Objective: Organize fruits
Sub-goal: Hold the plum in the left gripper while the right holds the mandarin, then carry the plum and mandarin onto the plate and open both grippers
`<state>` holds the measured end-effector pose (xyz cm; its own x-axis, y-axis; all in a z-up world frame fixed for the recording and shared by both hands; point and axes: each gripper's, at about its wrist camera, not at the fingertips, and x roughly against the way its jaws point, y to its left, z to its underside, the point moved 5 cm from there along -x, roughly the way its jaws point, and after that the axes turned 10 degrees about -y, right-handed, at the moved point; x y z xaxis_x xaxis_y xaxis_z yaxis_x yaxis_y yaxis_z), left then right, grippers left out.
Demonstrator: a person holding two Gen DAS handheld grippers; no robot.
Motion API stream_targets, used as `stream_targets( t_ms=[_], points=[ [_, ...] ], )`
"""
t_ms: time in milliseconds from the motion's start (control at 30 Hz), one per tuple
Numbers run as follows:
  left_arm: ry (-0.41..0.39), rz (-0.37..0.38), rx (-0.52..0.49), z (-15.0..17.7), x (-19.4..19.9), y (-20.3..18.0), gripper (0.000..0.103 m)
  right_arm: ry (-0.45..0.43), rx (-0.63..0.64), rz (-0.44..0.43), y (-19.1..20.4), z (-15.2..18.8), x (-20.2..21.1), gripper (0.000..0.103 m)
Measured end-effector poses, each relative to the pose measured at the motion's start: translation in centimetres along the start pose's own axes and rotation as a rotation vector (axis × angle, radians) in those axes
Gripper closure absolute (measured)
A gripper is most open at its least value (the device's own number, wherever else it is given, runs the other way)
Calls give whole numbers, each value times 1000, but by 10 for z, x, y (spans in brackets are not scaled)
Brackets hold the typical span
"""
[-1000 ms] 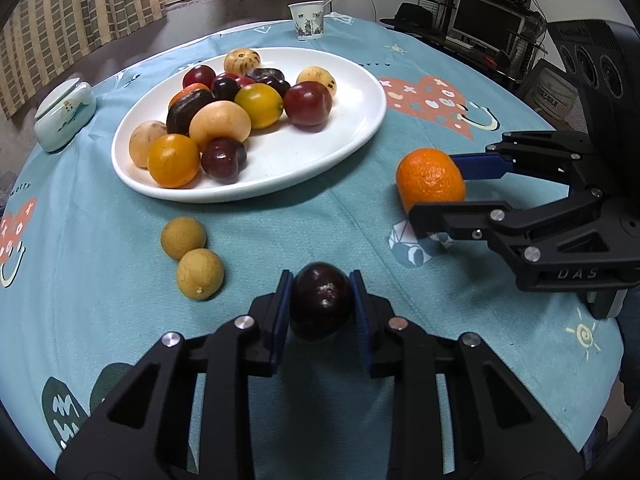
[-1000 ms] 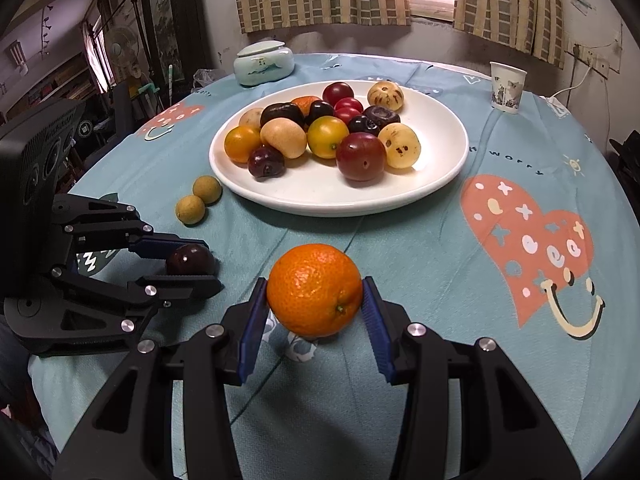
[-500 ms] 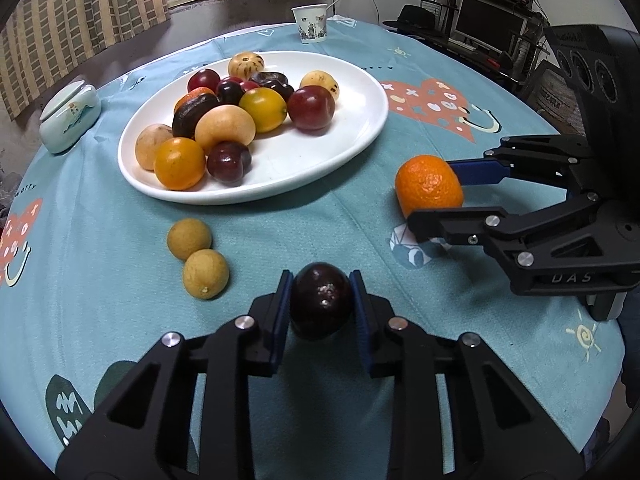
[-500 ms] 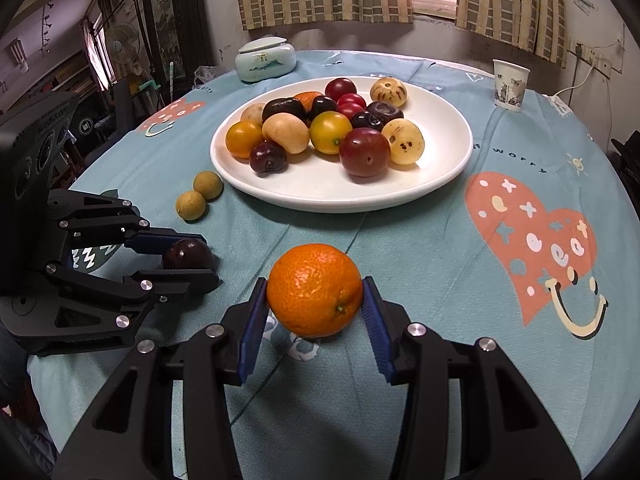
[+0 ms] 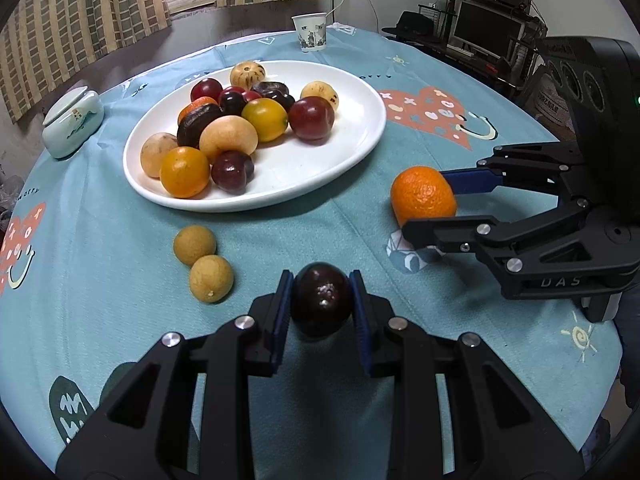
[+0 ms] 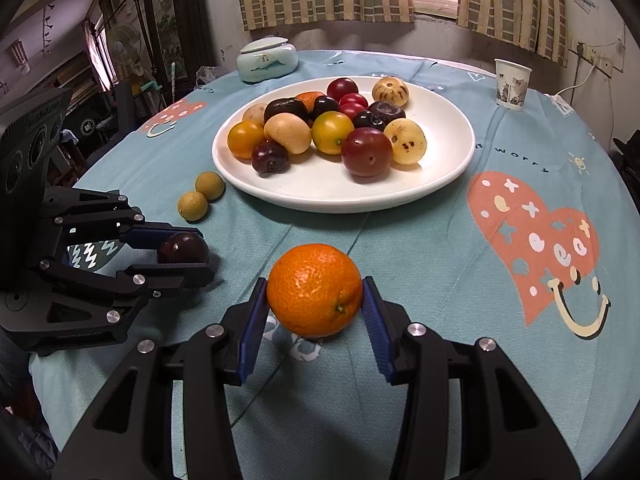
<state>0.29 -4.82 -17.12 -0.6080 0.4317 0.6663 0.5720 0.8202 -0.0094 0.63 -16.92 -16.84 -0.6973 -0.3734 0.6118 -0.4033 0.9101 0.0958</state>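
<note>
My left gripper (image 5: 320,300) is shut on a dark plum (image 5: 322,305), held just above the teal tablecloth in front of the plate; the same plum (image 6: 182,248) shows in the right wrist view. My right gripper (image 6: 315,300) is shut on an orange (image 6: 315,290), to the right of the left one; the orange (image 5: 423,197) also appears in the left wrist view. A white oval plate (image 5: 352,148) holds several plums, oranges and pale yellow fruits. Two small tan fruits (image 5: 204,264) lie on the cloth just before the plate's near edge.
A paper cup (image 5: 310,33) stands behind the plate near the table's far edge. A pale lidded ceramic jar (image 5: 72,120) sits at the plate's far left. The round table's edge drops off close behind both grippers. A shelf with a monitor stands beyond the table.
Neither gripper has visibly moved beyond a slight shift of view; each keeps its hold on its fruit.
</note>
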Motion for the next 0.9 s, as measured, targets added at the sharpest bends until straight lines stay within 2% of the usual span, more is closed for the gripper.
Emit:
stream_targets(
  t_ms=[567, 900],
  points=[
    [-5, 3, 27, -2, 2, 4, 74, 1, -13, -5, -1, 1, 0, 56],
    [-35, 7, 27, -10, 11, 1, 74, 7, 8, -1, 2, -1, -1, 56]
  ],
)
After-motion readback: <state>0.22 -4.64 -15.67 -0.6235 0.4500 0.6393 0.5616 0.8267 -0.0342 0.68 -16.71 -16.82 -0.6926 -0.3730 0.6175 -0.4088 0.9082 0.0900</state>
